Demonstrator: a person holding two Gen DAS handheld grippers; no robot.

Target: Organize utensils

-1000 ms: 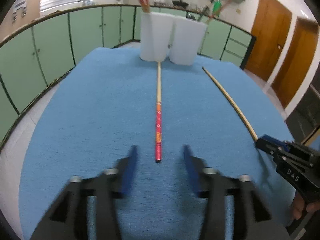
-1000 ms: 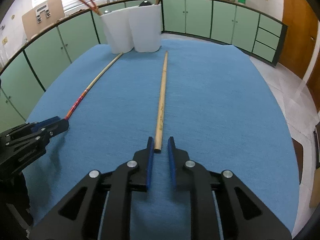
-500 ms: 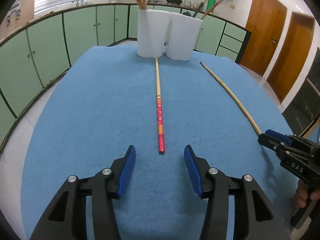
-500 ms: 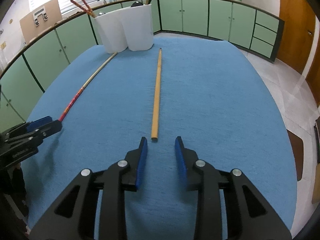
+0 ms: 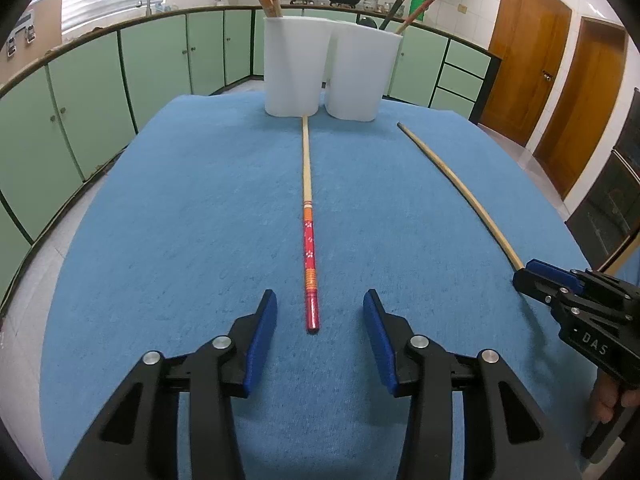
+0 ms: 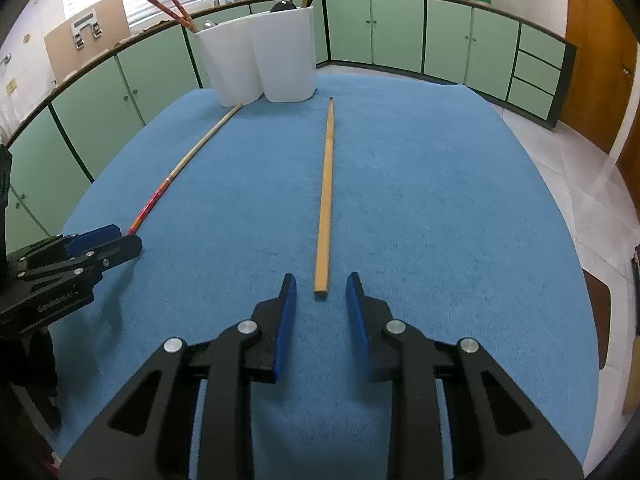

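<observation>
Fingers: left gripper [image 5: 316, 332] closing astride red-handled bamboo chopstick [image 5: 310, 256], not pinching; right gripper [image 6: 320, 308] closing, plain chopstick [image 6: 325, 200] at 12 o'clock.
Handling: light, stiff, rolls; pinch near end.

right tool [image 6: 320, 292] jaws closing, not touching | plain chopstick [image 6: 326, 184] end between them | blue cloth [image 6: 440, 200]

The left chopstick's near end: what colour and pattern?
Red with small pale flowers and orange bands; left wrist view.
</observation>
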